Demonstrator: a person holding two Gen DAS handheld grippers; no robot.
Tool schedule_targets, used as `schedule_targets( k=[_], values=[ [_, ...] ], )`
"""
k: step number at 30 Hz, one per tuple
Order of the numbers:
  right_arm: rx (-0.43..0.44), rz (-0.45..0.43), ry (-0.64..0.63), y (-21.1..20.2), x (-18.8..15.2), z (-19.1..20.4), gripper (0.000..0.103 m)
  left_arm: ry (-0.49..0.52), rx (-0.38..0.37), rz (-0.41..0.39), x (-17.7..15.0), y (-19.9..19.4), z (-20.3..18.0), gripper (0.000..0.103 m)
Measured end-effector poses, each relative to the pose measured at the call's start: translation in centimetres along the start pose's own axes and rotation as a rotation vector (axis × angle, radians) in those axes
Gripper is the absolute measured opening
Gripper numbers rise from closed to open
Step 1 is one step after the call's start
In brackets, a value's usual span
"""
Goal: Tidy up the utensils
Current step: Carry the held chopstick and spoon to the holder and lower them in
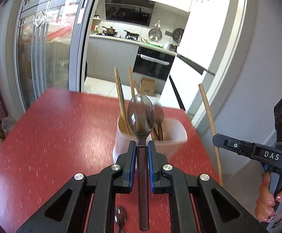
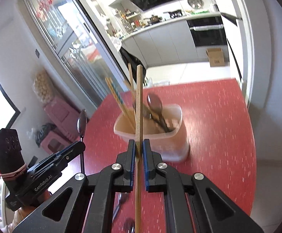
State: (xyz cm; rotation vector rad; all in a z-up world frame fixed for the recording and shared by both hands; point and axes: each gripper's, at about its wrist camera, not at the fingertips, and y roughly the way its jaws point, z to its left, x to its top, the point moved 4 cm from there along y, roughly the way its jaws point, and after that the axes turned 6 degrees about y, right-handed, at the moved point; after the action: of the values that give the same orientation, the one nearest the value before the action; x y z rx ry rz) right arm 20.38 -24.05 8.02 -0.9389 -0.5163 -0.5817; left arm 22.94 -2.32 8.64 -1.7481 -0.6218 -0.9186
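My left gripper (image 1: 142,145) is shut on the brown handle of a metal spoon (image 1: 141,114), bowl pointing up and away. Beyond it a translucent white container (image 1: 176,141) stands on the red table (image 1: 53,136), holding wooden chopsticks (image 1: 121,97) and dark spoons. My right gripper (image 2: 139,145) is shut on a single wooden chopstick (image 2: 139,101), held upright just before the container (image 2: 179,141). In each wrist view the other gripper shows at the side: the right gripper (image 1: 218,138) with its chopstick (image 1: 208,116), and the left gripper (image 2: 77,147) with its spoon (image 2: 82,124).
More spoons (image 2: 121,198) lie on the table under the grippers, one also in the left wrist view (image 1: 120,215). A hand (image 1: 267,200) grips the right tool. A glass sliding door (image 1: 44,48) and kitchen doorway lie beyond; a cardboard box (image 2: 215,57) sits on the floor.
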Motion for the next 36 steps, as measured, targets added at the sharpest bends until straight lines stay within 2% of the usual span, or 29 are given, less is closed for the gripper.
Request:
schedule_targets(
  k=[7,16,20,28,36],
  values=[
    [-0.006,-0.096,-0.045,2.4,4.7,0.8,0.008,0.008,0.03,-0.08,5.2,3.5,1.1,0.04],
    [-0.01,-0.183,-0.113,6.3,8.5,0.6,0.008,-0.014,0.036,-0.141,8.6,9.1,2.4,0.04],
    [-0.018,-0.237,-0.164,7.9,8.8,0.5,0.008,0.011,0.061,-0.18,8.4,10.7,2.3,0.04],
    [-0.073,-0.325,-0.306,10.4,7.5,1.0,0.008,0.048,0.119,-0.27,6.3,11.7,2.7,0.04],
    [-0.112,-0.342,-0.444,11.7,5.0,1.7,0.008,0.061,0.15,-0.263,4.3,12.6,2.9,0.04]
  ],
)
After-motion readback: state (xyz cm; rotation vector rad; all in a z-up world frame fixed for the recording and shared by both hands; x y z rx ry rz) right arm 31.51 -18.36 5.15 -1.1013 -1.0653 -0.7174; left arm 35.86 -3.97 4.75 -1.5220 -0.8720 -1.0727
